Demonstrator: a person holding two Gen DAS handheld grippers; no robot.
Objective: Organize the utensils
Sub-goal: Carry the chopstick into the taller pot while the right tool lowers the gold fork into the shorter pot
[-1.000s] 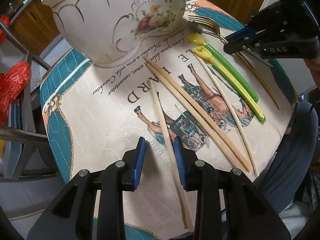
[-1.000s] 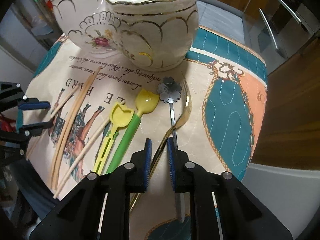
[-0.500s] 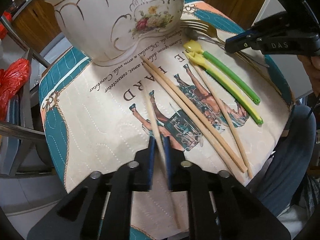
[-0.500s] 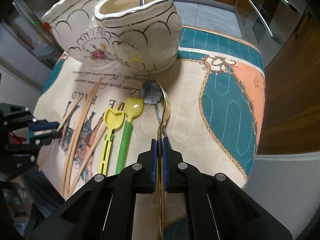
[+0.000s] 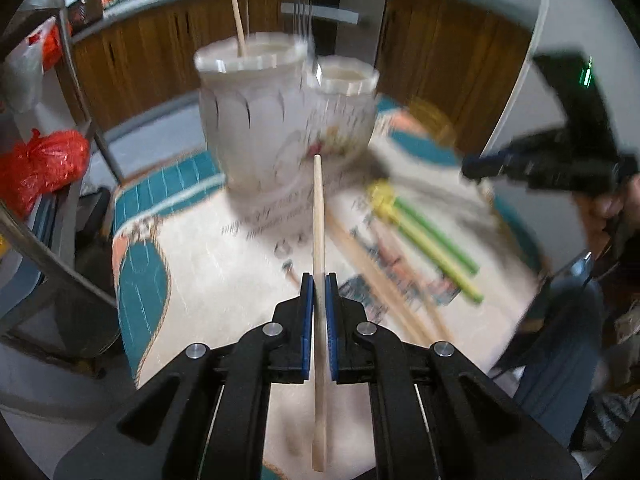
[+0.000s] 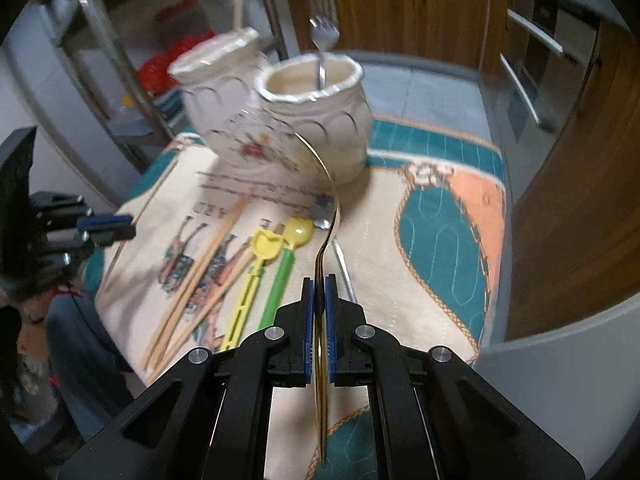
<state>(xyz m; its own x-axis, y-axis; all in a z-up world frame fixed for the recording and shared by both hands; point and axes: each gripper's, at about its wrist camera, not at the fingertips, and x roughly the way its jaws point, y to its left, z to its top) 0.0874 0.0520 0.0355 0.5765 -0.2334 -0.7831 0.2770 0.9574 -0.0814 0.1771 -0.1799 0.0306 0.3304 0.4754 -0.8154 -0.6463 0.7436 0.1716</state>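
Left gripper (image 5: 319, 280) clamps a wooden chopstick (image 5: 318, 216), its long axis pointing at the larger pot (image 5: 256, 120). Right gripper (image 6: 319, 284) clamps a gold fork (image 6: 330, 208), curving toward the smaller pot (image 6: 320, 120).

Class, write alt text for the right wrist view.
The right tool grips a curved gold utensil above a printed cloth. Behind stand two cream pots, one holding a fork; chopsticks and green and yellow utensils lie left.

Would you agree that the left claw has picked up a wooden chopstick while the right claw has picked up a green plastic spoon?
Not quite. The left claw is shut on the wooden chopstick, but the right claw grips the gold fork, as the right wrist view shows. The green plastic spoon lies on the cloth.
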